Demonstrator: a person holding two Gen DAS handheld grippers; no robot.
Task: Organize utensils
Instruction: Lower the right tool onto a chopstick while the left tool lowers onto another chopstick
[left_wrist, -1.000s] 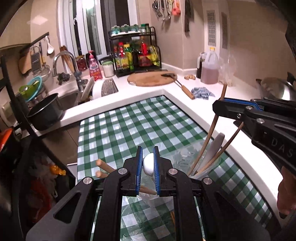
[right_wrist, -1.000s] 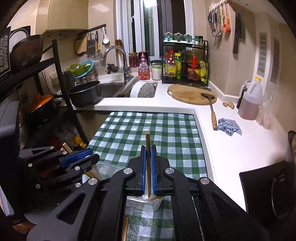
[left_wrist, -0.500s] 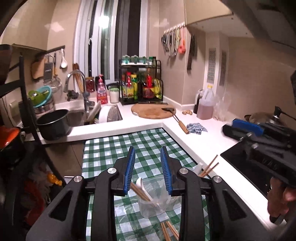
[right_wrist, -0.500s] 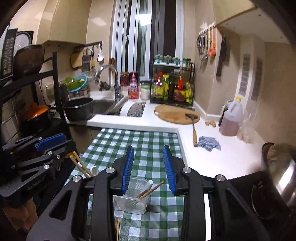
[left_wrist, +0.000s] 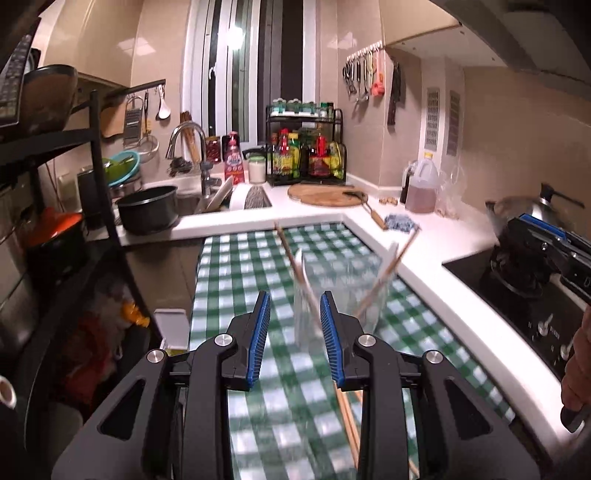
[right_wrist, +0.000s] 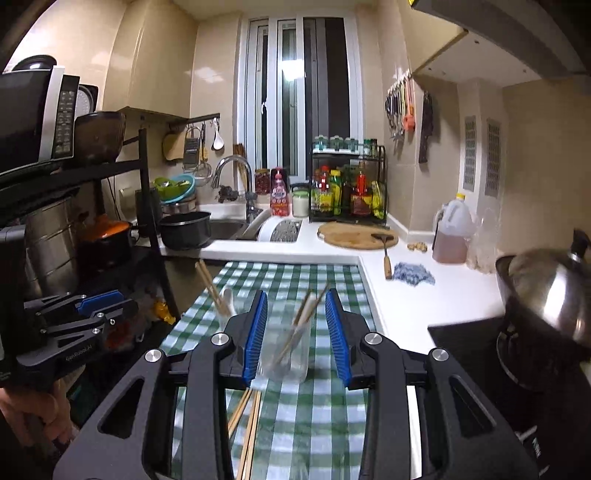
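Both grippers are drawn back over the green checked cloth (left_wrist: 236, 266) with nothing in them. The left gripper (left_wrist: 294, 334) has its blue pads spread apart, and the clear cup (left_wrist: 306, 295) stands on the cloth just beyond its tips, not touched, with wooden chopsticks (left_wrist: 291, 254) and a white spoon (left_wrist: 300, 266) leaning out of it. Beside that cup stands a second clear cup (right_wrist: 286, 354), framed between the right gripper's (right_wrist: 295, 334) parted pads but farther off than they reach; more chopsticks (right_wrist: 306, 314) and a white utensil stick up in it. A few loose chopsticks (right_wrist: 247, 424) lie flat on the cloth under the right gripper, close to the near edge. Everything on the cloth looks somewhat smeared.
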